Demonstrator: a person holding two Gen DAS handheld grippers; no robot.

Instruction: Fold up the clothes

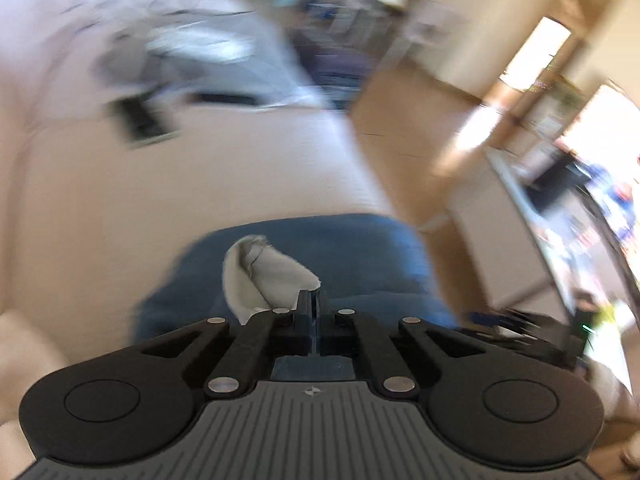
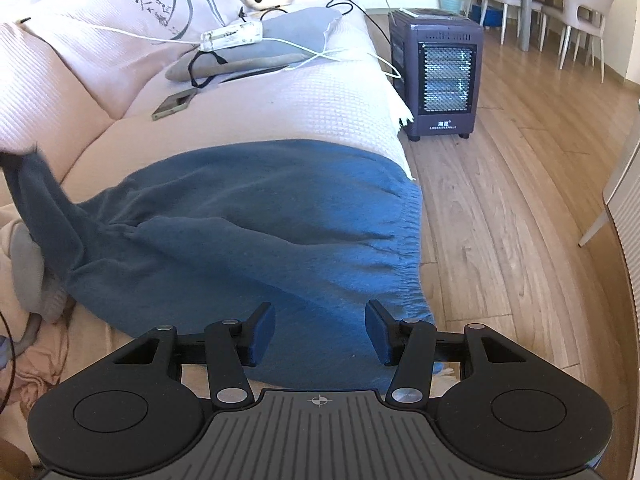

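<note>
A blue knit garment (image 2: 260,232) lies spread on the pink sofa seat (image 2: 280,116), its ribbed hem hanging over the front edge. My right gripper (image 2: 320,332) is open just above the garment's near hem, holding nothing. At the far left of the right wrist view a part of the garment (image 2: 36,188) is lifted up. My left gripper (image 1: 313,304) is shut on the garment (image 1: 360,248) where a grey-white piece of fabric (image 1: 264,276) shows beside the fingers. The left wrist view is blurred by motion.
A phone (image 2: 174,104), a grey-blue cushion (image 2: 280,40), a power strip (image 2: 232,35) with cables and a patterned pillow (image 2: 132,12) lie farther along the sofa. A dark heater (image 2: 438,80) stands on the wooden floor (image 2: 500,208). Chairs (image 2: 584,12) stand behind.
</note>
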